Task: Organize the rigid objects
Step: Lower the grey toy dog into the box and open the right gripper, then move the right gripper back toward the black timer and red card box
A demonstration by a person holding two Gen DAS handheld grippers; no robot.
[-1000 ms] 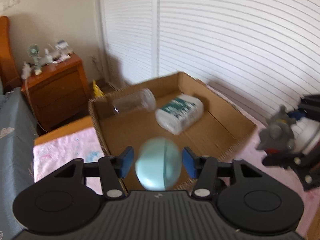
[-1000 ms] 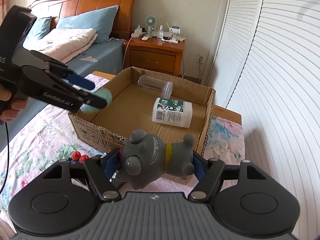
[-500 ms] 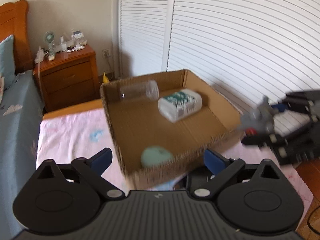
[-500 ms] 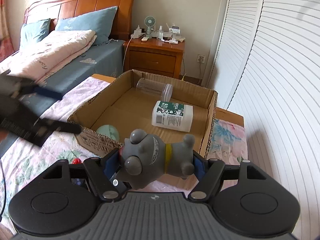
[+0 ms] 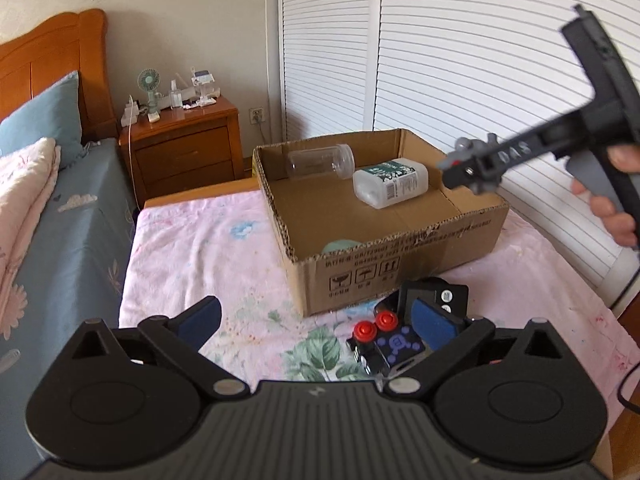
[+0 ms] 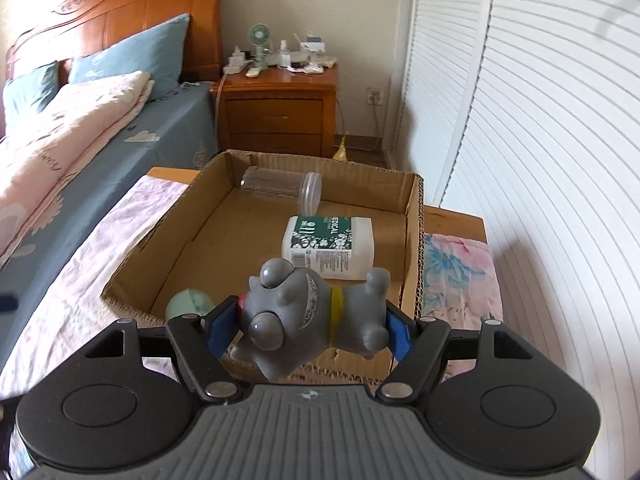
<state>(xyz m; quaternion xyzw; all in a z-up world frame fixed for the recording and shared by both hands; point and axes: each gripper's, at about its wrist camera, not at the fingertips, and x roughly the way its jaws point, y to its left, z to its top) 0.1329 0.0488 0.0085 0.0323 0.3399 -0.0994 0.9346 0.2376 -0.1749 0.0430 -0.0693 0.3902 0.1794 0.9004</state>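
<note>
On the pink floral sheet stands an open cardboard box (image 5: 400,256). Inside lie a clear jar (image 5: 320,160), a white bottle (image 5: 390,186) and a pale teal ball (image 5: 340,246) by the near wall. My left gripper (image 5: 314,312) hovers in front of the box, its jaws opening and gripping nothing. A black toy with red buttons (image 5: 384,344) lies on the sheet by its right finger. My right gripper (image 6: 310,322) is shut on a grey toy dog (image 6: 304,320) above the near rim of the box (image 6: 414,248), with the ball (image 6: 188,304) below at its left.
A second black gadget (image 5: 440,296) leans against the box front. A wooden nightstand (image 5: 188,148) with a small fan stands behind, a bed with blue pillows (image 6: 132,60) to the left, and white louvred doors (image 6: 520,160) to the right. A hand (image 5: 616,208) grips the right tool.
The left gripper let the teal ball drop into the box, opened wide and drew back in front of it. The right gripper carried the grey dog closer over the box.
</note>
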